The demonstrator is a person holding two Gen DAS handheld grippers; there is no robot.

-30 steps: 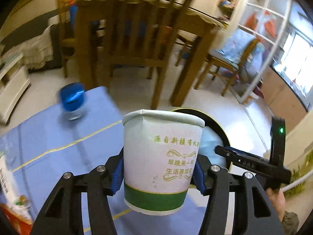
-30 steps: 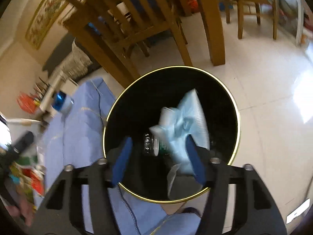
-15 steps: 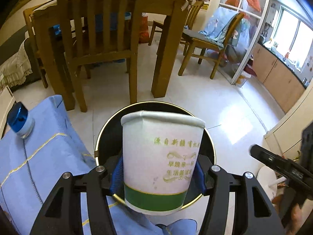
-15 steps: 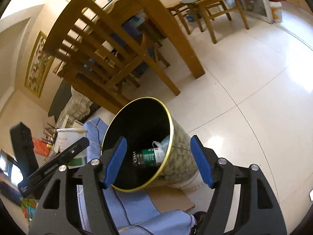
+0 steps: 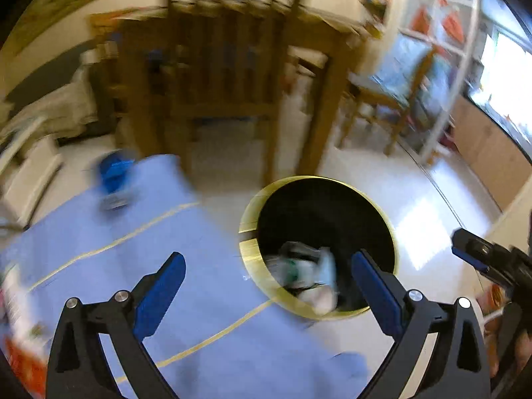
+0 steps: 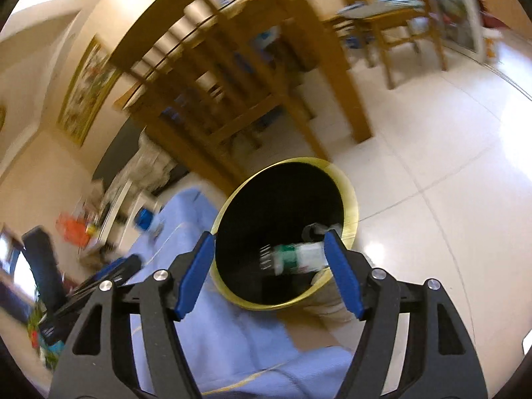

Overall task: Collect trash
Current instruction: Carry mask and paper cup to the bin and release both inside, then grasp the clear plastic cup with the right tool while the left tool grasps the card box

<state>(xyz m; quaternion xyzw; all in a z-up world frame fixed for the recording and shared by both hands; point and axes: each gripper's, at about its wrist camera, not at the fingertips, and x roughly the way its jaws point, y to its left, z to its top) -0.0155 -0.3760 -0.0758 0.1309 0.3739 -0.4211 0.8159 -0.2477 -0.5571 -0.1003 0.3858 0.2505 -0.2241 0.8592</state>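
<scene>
A round trash bin (image 5: pixel 247 229) with a gold rim and black inside stands on the floor beside the blue-covered table. It also shows in the right wrist view (image 6: pixel 350 206). Inside lies blurred trash: the white and green paper cup (image 5: pixel 307 271) among other pieces, also visible in the right wrist view (image 6: pixel 299 257). My left gripper (image 5: pixel 267 276) is open and empty, above the table edge next to the bin. My right gripper (image 6: pixel 269 266) is open and empty, above the bin's near rim. Its body shows at the right edge of the left wrist view (image 5: pixel 492 262).
The blue cloth with yellow lines (image 5: pixel 133 266) covers the table; a blue-capped jar (image 5: pixel 113 176) stands at its far corner and packaging (image 5: pixel 16 316) lies at the left. A wooden dining table and chairs (image 5: pixel 232 83) stand beyond on white tiles (image 5: pixel 432 206).
My left gripper has opened and the paper cup has dropped into the bin. Both views are blurred; the left gripper has swung back towards the table.
</scene>
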